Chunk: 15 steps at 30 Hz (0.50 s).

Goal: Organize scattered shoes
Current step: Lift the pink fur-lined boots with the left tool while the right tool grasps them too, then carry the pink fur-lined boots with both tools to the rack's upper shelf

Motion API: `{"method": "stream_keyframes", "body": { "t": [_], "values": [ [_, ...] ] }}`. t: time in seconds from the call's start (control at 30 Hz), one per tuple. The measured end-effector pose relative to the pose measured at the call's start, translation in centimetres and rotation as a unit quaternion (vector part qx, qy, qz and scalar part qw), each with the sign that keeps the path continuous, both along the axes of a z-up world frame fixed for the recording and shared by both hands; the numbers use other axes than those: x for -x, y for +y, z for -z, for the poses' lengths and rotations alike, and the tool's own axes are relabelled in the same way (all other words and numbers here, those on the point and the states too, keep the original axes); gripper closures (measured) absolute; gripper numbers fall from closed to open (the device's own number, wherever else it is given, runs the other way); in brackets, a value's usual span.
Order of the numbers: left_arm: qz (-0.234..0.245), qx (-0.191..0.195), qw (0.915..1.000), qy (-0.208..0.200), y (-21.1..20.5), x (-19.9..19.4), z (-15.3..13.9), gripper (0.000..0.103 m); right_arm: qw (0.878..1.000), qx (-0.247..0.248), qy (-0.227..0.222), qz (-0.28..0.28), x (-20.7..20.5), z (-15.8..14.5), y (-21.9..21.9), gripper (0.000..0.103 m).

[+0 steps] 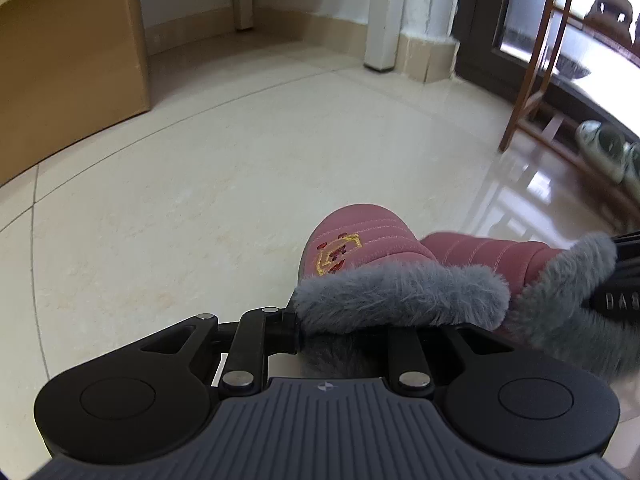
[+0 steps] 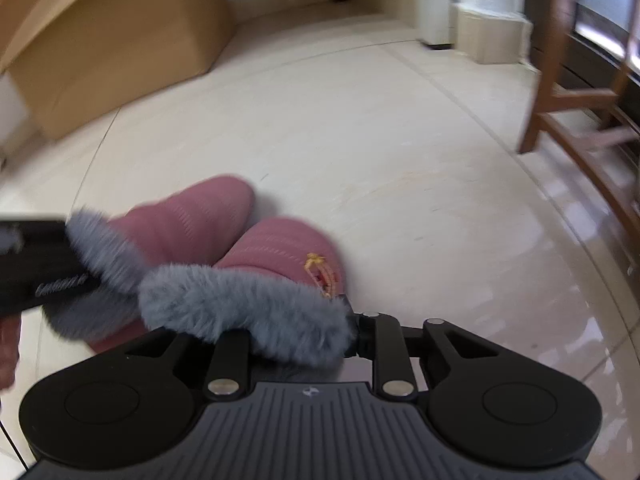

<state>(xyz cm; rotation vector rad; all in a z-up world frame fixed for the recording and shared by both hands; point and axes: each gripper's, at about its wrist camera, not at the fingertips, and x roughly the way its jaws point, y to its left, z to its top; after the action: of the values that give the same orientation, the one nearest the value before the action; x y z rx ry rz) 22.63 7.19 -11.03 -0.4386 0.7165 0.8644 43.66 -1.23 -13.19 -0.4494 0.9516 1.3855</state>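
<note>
We clamp each black two-finger gripper [image 1: 340, 328] [image 2: 296, 340] on a pink quilted grey-fur-collared slipper [image 1: 352, 252] [image 2: 280, 256]. Collar grips let both lift together, toes touching.

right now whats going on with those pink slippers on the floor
A person is working two hand-held grippers, one on each of a pair of pink slippers with grey fur collars. The left hand-held gripper is closed on the fur collar of the left slipper, and the right hand-held gripper is closed on the collar of the right slipper. Both slippers lie close together on the tiled floor. A cardboard box and a wooden rack holding green shoes stand nearby.
</note>
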Motion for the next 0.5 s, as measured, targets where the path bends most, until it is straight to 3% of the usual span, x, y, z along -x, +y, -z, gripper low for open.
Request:
{"method": "stream_keyframes", "body": {
  "t": [0.5],
  "values": [
    [0.131,-0.019,0.9906,-0.034,-1.7,-9.4,-11.2,0.080,0.996,-0.038,-0.031,0.069,-8.7,-10.3,-6.6,0.077]
  ]
}}
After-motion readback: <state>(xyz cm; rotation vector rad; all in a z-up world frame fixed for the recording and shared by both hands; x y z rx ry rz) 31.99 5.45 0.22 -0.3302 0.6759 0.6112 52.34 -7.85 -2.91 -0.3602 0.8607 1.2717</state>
